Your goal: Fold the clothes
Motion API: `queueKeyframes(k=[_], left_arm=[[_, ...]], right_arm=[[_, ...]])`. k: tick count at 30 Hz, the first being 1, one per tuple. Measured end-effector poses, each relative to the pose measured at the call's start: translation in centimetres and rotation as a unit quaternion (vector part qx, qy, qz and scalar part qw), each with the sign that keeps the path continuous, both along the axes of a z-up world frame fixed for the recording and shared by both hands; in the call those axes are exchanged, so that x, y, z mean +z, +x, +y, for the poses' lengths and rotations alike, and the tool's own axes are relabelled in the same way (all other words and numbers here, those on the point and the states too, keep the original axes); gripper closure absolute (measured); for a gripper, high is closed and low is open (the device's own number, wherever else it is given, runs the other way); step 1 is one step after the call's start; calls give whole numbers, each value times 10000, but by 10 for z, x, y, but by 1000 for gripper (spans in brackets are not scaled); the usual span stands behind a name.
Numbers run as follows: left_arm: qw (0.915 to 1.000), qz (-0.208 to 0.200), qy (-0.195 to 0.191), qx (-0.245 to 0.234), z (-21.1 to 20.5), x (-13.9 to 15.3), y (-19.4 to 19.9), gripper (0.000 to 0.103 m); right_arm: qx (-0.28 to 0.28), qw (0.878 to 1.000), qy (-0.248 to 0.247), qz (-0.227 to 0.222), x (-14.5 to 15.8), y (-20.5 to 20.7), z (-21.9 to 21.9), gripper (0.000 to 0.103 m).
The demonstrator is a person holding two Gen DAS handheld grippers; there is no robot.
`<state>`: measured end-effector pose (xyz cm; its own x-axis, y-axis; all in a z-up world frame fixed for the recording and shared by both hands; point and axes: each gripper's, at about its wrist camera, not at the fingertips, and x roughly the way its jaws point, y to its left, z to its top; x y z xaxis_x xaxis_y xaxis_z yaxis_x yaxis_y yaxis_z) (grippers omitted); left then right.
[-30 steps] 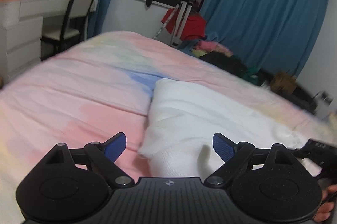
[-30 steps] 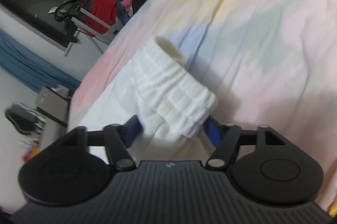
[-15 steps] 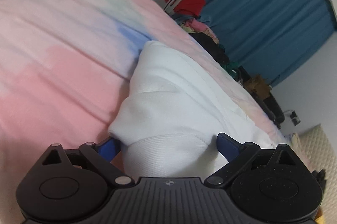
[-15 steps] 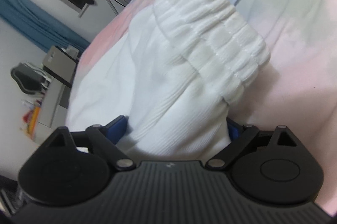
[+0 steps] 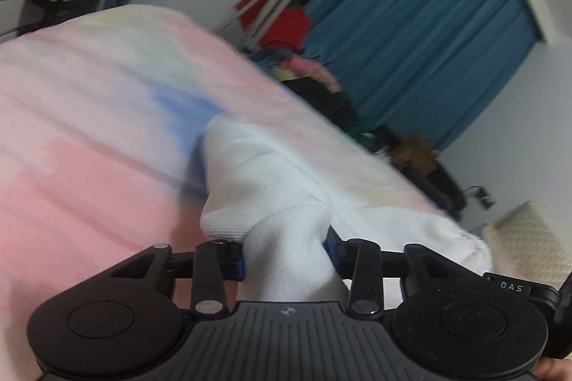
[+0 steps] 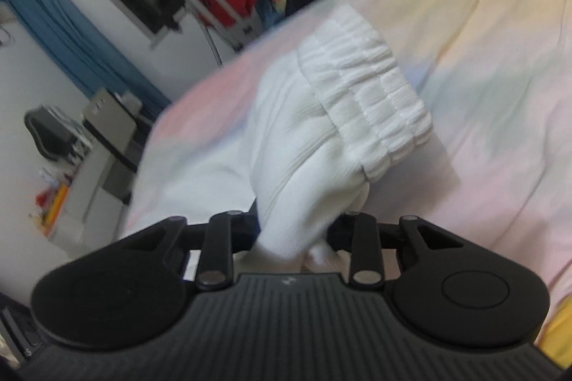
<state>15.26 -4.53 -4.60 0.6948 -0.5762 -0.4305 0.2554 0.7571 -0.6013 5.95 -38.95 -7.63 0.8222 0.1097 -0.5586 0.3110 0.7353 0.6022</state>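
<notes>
Your left gripper [image 5: 286, 257] is clamped on a bunched corner of the white knit garment [image 5: 271, 180], its blue pads pressed into the fabric from both sides. Your right gripper [image 6: 293, 230] pinches the same garment just below its ribbed elastic cuff [image 6: 371, 98]. The garment lies lifted off the pastel bedspread [image 5: 89, 137], with blue curtains [image 5: 422, 34] beyond.

Left gripper [image 5: 286, 255]: jaws closed on a bunched fold of the white garment [image 5: 271, 187]. The garment trails away across the pink pastel bed [image 5: 89, 137]. Behind the bed: blue curtain [image 5: 422, 34], red cloth [image 5: 282, 23] on a stand. View blurred.
</notes>
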Motion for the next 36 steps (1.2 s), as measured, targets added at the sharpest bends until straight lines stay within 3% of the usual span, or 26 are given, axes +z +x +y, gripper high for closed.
queueKeyframes(k=[3,11,18,22,26,31,36], left_arm=[[9997,-114,-184,-150,-34,31,7,66],[9957,-285,-188,-861,-201,102,80,67],[9889,-152,-11,-1475,-368,115,176,67],[9824,-288,286,-1825,-438,97,219,67],[9727,-586,621,-2160,-477,47,234,66],[9642,-716,683,-2462,-465,-12,227,64],[9575,-714,1223,-2513,-443,-56,200,59]], right_arm=[[-213,9995,56,-229,30,-6,-32,71],[-1153,9914,-165,-598,94,0,-177,72],[-1956,9777,-377,-661,95,52,-312,72],[-2180,9740,-368,-485,66,79,-359,72],[-2158,9752,-420,-261,19,87,-376,72],[-2066,9769,-417,-361,-46,63,-366,72],[-2326,9721,-168,-263,-103,34,-323,69]])
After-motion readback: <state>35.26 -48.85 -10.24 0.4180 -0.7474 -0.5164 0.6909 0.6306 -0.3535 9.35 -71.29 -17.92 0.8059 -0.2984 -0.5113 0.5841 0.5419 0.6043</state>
